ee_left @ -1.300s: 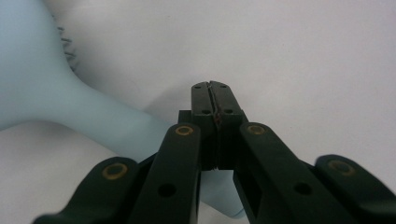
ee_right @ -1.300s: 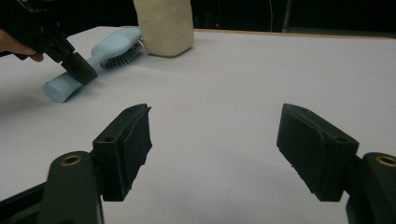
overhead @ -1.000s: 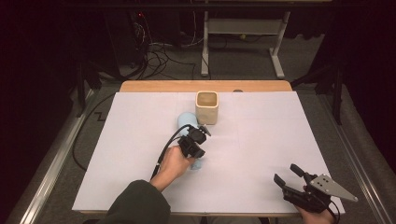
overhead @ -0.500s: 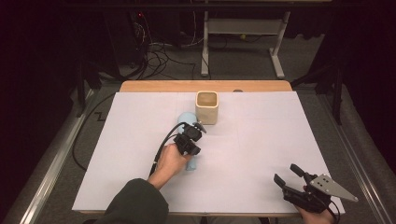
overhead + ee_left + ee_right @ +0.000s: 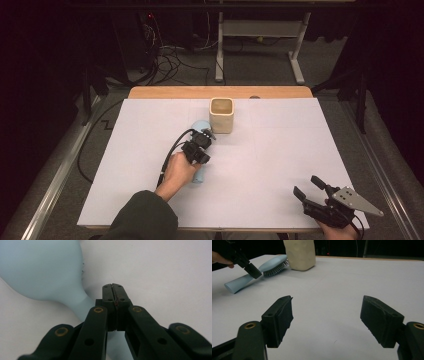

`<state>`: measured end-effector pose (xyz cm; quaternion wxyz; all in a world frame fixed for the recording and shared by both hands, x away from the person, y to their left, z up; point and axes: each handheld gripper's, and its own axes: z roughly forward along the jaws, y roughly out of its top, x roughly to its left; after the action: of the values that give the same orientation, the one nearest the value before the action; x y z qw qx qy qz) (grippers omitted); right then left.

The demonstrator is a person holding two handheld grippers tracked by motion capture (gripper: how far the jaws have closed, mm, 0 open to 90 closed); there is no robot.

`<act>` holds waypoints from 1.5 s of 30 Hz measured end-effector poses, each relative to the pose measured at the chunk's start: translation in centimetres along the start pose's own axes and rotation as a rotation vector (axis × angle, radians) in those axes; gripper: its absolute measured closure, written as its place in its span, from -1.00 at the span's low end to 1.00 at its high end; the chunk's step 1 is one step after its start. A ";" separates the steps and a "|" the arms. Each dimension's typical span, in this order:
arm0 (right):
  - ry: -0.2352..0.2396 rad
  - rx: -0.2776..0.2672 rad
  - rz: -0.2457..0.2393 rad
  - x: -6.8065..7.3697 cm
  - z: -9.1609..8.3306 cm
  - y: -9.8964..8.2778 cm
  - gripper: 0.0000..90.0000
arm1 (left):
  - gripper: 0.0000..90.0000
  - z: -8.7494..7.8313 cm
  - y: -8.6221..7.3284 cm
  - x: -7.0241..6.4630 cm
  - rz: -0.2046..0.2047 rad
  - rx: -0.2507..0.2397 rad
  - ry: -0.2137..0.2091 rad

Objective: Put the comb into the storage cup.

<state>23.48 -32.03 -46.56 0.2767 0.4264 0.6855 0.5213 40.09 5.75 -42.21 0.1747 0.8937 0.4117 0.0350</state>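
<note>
A light blue hairbrush [image 5: 199,172] lies on the white sheet, bristles facing the beige cup [image 5: 221,115]. In the right gripper view the brush [image 5: 239,282] lies left of the cup [image 5: 299,253]. My left gripper [image 5: 204,137] hovers over the brush's neck with its jaws shut and nothing between them. In the left gripper view the left gripper [image 5: 115,288] points at the sheet just beside the neck, with the brush head [image 5: 40,270] at upper left; I cannot tell whether it touches. My right gripper [image 5: 310,190] rests near the front right corner, its jaws wide apart around nothing, as the right gripper view [image 5: 329,320] also shows.
The white sheet [image 5: 300,140] covers most of the wooden table [image 5: 165,93]. A black cable [image 5: 170,155] trails from the left gripper toward the person's sleeve. Beyond the table stand a metal frame and loose cables on the floor.
The left hand and its gripper have crept a little away from the person, along the brush toward its head. The right gripper has kept still.
</note>
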 end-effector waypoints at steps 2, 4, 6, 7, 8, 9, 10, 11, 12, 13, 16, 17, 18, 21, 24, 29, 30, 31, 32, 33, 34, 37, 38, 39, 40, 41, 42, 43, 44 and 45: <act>0.000 0.000 0.001 0.0 0.0 0.0 -0.42 | 0.99 0.0 -0.1 0.1 0.001 0.000 0.003; 0.001 -0.002 -0.001 0.0 0.0 0.0 -0.42 | 0.99 -0.1 -0.1 0.2 0.002 0.004 0.009; 0.002 -0.002 -0.002 0.0 0.0 0.0 -0.42 | 0.99 -0.2 -0.2 0.3 -0.001 0.004 0.012; 0.002 -0.002 -0.002 0.0 0.0 0.0 -0.42 | 0.99 -0.2 -0.3 0.3 -0.007 0.000 0.012; 0.001 -0.002 -0.002 0.0 0.0 0.0 -0.42 | 0.99 -0.3 -0.4 0.4 -0.005 0.003 0.015; 0.001 -0.002 -0.001 0.0 0.0 0.0 -0.42 | 0.99 -0.3 -0.5 0.5 -0.010 0.002 0.015; 0.001 -0.003 -0.002 0.0 0.0 0.0 -0.42 | 0.99 -0.3 -0.5 0.5 -0.010 0.002 0.016; 0.001 -0.002 -0.001 0.0 0.0 0.0 -0.42 | 0.99 -0.3 -0.6 0.6 -0.008 0.000 0.017; 0.001 -0.002 -0.001 0.0 0.0 0.0 -0.42 | 0.99 -0.4 -0.6 0.6 -0.010 0.006 0.017; 0.001 -0.002 -0.001 0.0 0.0 0.0 -0.42 | 0.99 -0.4 -0.7 0.7 -0.005 0.008 0.020; 0.000 -0.002 0.000 0.0 0.0 0.0 -0.42 | 0.99 -0.6 -0.9 0.9 -0.008 0.006 0.026; -0.001 -0.002 -0.001 0.0 0.0 0.0 -0.42 | 0.99 -0.6 -1.0 0.9 -0.013 0.006 0.027; -0.001 -0.002 0.000 0.0 0.0 0.0 -0.42 | 0.99 -0.6 -1.1 1.0 -0.012 0.007 0.028; -0.001 -0.002 0.000 0.0 0.0 0.0 -0.42 | 0.99 -0.8 -1.3 1.2 -0.014 0.005 0.031; -0.001 -0.002 0.000 0.0 0.0 0.0 -0.42 | 0.99 -0.9 -1.5 1.3 -0.013 0.005 0.038; -0.002 -0.002 -0.001 0.0 0.0 0.0 -0.42 | 0.99 -1.2 -2.0 1.5 -0.020 -0.003 0.041; -0.002 -0.003 -0.001 0.0 0.0 0.0 -0.42 | 0.99 -1.2 -2.1 1.6 -0.022 -0.004 0.040; -0.003 -0.002 -0.001 0.0 0.0 0.0 -0.42 | 0.99 -1.3 -2.1 1.7 -0.023 -0.003 0.040; -0.001 -0.002 -0.001 0.0 0.0 0.0 -0.42 | 0.99 -1.3 -2.2 1.7 -0.022 -0.001 0.042; -0.002 -0.002 0.001 0.0 0.0 0.0 -0.42 | 0.99 -1.4 -2.3 1.7 -0.023 -0.003 0.043; -0.001 -0.002 0.000 0.0 0.0 0.0 -0.42 | 0.99 -1.4 -2.4 1.8 -0.021 0.001 0.045; -0.003 -0.004 0.000 0.0 0.0 0.0 -0.42 | 0.99 -1.5 -2.6 1.9 -0.021 0.000 0.050; -0.002 -0.004 0.000 0.0 0.0 0.0 -0.42 | 0.99 -1.6 -2.7 1.9 -0.024 0.001 0.050; -0.004 -0.003 -0.001 0.0 0.0 0.0 -0.42 | 0.99 -1.6 -2.7 2.0 -0.022 0.004 0.053; -0.004 -0.003 -0.001 0.0 0.0 0.0 -0.42 | 0.99 -1.6 -2.8 2.0 -0.025 0.001 0.055; -0.004 -0.003 0.000 0.0 -0.1 0.0 -0.42 | 0.99 -1.7 -2.9 2.1 -0.023 0.007 0.057; -0.004 -0.003 -0.001 0.0 -0.1 0.0 -0.42 | 0.99 -1.7 -3.0 2.1 -0.027 0.004 0.057; -0.003 -0.004 0.000 0.0 0.0 0.0 -0.42 | 0.99 -1.7 -3.1 2.2 -0.028 0.005 0.060; -0.003 -0.004 0.000 0.0 0.0 0.0 -0.42 | 0.99 -1.8 -3.2 2.3 -0.028 0.006 0.063; -0.002 -0.002 0.000 0.0 0.0 0.0 -0.42 | 0.99 -1.8 -3.3 2.3 -0.028 0.009 0.066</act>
<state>23.45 -32.04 -46.56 0.2777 0.4265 0.6849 0.5214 38.88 9.93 -41.83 0.1573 0.8871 0.4297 0.0601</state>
